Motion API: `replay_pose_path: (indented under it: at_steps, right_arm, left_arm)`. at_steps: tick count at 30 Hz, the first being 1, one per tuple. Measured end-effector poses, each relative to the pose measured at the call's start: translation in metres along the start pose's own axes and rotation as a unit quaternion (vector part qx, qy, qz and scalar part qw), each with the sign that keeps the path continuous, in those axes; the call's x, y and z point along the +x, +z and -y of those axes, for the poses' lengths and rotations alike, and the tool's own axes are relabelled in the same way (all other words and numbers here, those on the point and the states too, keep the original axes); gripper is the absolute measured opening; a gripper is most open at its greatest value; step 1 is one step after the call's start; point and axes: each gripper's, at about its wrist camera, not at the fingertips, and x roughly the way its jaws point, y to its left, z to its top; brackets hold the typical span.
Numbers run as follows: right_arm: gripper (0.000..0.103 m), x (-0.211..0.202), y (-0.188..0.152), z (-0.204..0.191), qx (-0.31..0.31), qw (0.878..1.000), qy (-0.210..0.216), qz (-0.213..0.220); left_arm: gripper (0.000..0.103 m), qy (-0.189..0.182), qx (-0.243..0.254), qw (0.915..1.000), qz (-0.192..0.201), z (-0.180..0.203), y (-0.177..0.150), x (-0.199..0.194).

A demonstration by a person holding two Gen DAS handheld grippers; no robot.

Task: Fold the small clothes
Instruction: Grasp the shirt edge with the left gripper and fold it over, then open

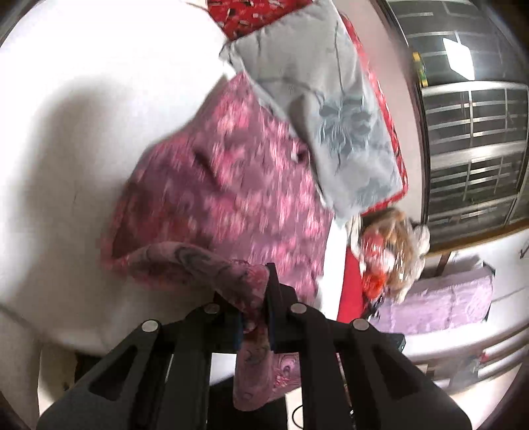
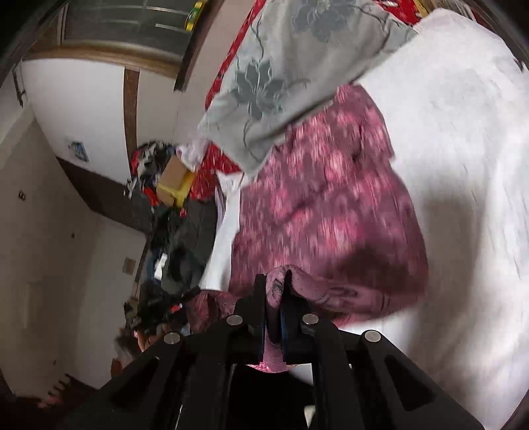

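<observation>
A maroon garment with a pink flower print (image 1: 231, 185) lies spread on a white sheet (image 1: 82, 149); it also shows in the right wrist view (image 2: 330, 205). My left gripper (image 1: 253, 297) is shut on one near edge of the garment, with cloth bunched between its pads and hanging below. My right gripper (image 2: 274, 291) is shut on another near edge of the same garment (image 2: 310, 291), lifted a little off the sheet (image 2: 463, 165). The far part of the garment is covered by a grey pillow.
A grey flowered pillow (image 1: 330, 109) lies over the garment's far end, also in the right wrist view (image 2: 284, 72). Red patterned bedding (image 1: 251, 16) lies behind it. A pile of clothes and a box (image 2: 175, 185) sit beside the bed. A lilac folded blanket (image 1: 439, 301) lies right.
</observation>
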Motion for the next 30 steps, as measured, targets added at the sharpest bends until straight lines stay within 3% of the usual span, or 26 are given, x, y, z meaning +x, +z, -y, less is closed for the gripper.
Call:
replay_pose_path:
  at_steps: [9, 11, 15, 17, 21, 24, 26, 28, 30]
  right_arm:
    - [0.006, 0.059, 0.094, 0.025, 0.042, 0.997, -0.003, 0.064]
    - [0.006, 0.071, 0.108, 0.038, 0.062, 0.995, -0.007, 0.075]
    - [0.008, 0.104, 0.127, 0.078, 0.123, 0.989, -0.051, 0.065]
    - [0.012, 0.113, 0.126, 0.091, 0.156, 0.985, -0.058, 0.050]
    - [0.012, 0.109, 0.133, 0.080, 0.154, 0.986, 0.009, 0.057]
    - [0.015, 0.099, 0.154, 0.076, 0.158, 0.981, 0.025, 0.113]
    - [0.029, 0.092, 0.164, 0.082, 0.173, 0.973, -0.015, 0.151]
    - [0.030, 0.085, 0.165, 0.087, 0.184, 0.969, -0.038, 0.160]
    - [0.031, 0.078, 0.161, 0.083, 0.162, 0.973, -0.054, 0.153]
  left_arm:
    - [0.008, -0.026, -0.026, 0.9985, 0.041, 0.015, 0.104, 0.049]
    - [0.008, -0.006, -0.032, 0.9987, 0.040, 0.010, 0.121, 0.066]
    - [0.008, 0.045, -0.072, 0.9964, -0.004, -0.015, 0.144, 0.109]
    - [0.008, 0.026, -0.092, 0.9953, -0.019, -0.024, 0.144, 0.113]
    - [0.012, -0.035, -0.071, 0.9967, -0.013, -0.008, 0.148, 0.095]
    - [0.017, -0.054, -0.077, 0.9956, 0.004, -0.001, 0.161, 0.085]
    - [0.028, -0.046, -0.091, 0.9947, 0.014, -0.005, 0.167, 0.078]
    - [0.037, -0.058, -0.095, 0.9937, 0.013, -0.011, 0.170, 0.069]
    - [0.050, -0.028, -0.061, 0.9975, 0.024, -0.010, 0.171, 0.056]
